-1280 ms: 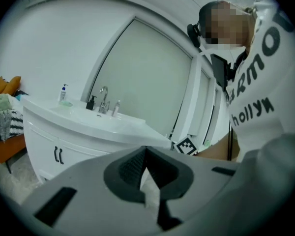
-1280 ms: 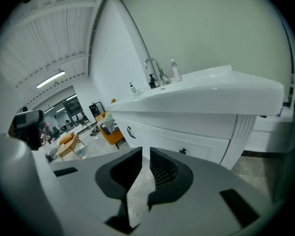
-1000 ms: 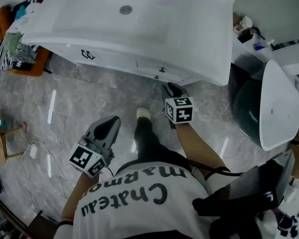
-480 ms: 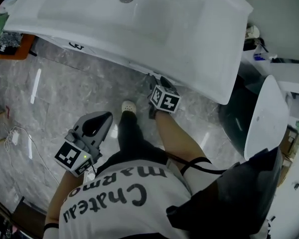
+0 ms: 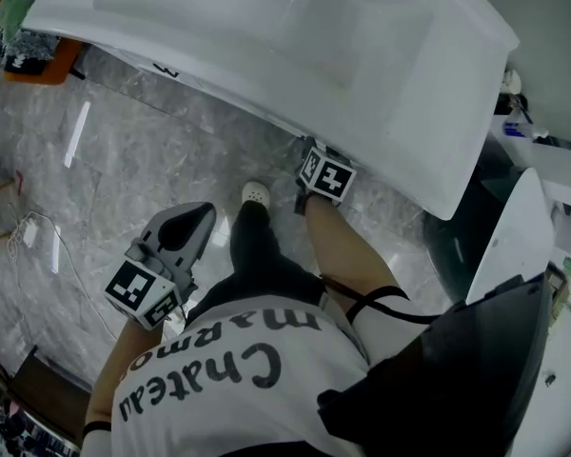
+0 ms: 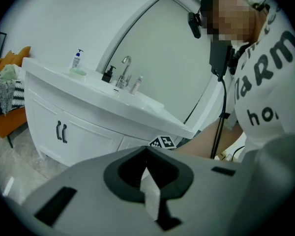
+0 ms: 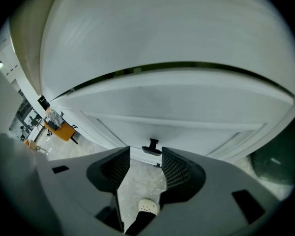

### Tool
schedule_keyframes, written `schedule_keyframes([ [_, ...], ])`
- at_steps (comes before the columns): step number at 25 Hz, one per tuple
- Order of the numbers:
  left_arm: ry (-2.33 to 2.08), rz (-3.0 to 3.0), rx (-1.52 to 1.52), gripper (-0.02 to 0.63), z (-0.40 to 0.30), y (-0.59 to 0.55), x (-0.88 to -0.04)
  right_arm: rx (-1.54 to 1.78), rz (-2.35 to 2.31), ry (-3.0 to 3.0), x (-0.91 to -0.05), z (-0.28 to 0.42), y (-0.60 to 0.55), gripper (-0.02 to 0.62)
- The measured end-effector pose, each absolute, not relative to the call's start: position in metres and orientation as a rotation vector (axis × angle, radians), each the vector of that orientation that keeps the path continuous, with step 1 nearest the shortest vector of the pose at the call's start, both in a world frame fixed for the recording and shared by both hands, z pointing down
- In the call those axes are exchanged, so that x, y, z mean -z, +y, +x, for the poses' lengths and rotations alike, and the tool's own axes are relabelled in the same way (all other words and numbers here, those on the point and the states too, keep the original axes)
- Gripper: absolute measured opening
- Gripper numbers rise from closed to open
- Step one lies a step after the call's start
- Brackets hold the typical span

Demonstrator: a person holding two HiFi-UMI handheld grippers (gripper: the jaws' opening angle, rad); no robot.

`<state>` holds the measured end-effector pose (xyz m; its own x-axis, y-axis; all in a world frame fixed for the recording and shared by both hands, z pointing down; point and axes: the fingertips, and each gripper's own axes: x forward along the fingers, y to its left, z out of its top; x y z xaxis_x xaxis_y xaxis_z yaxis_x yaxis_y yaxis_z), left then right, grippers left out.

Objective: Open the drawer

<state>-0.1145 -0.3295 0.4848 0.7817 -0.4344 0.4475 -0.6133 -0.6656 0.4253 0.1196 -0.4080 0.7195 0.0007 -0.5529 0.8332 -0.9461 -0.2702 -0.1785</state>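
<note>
Drawer front (image 7: pixel 201 132), white and gently curved, sits right under the overhanging rim of a white basin counter (image 5: pixel 381 74). From the head view that rim hides it. Its small dark handle (image 7: pixel 151 146) sticks out at mid-panel, and the panel looks shut, flush with the cabinet face.

The right gripper (image 7: pixel 145 150) points at that handle. Its jaws have just been opening and now stand wide apart. The handle shows in the gap between their tips, and neither pad presses on it. The left gripper (image 6: pixel 147 149) is held low and well to the side over the floor (image 5: pixel 124 160), its tips together on nothing.

A faucet (image 6: pixel 124 68), a pump bottle (image 6: pixel 77 59) and two smaller bottles line the back of the counter. A pair of cabinet doors (image 6: pixel 62 132) with dark pulls stands at the far left of the unit.

The person's leg and white shoe (image 5: pixel 256 194) are planted just below the drawer, between the two grippers. Bare marble floor lies open to the left, out to an orange seat (image 5: pixel 48 60) and a loose cable (image 5: pixel 38 236). On the right a white fixture (image 5: pixel 514 246) stands close to the counter's end.
</note>
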Motion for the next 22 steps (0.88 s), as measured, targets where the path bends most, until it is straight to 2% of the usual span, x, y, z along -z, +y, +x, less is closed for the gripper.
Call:
schedule_keyframes([
  [3, -0.786, 2.407, -0.417, 0.008, -0.116, -0.328, -0.483, -1.211, 1.871, -1.492, -0.723, 0.125, -0.408, 0.183],
  [5, -0.792, 2.410, -0.418, 0.008, -0.119, -0.327, -0.483, -1.216, 1.892, -1.461, -0.723, 0.128, -0.406, 0.130],
  [22, -0.823, 2.382, -0.430, 0.008, -0.140, -0.318, -0.486, -1.223, 1.826, -1.457, -0.723, 0.119, -0.392, 0.120],
])
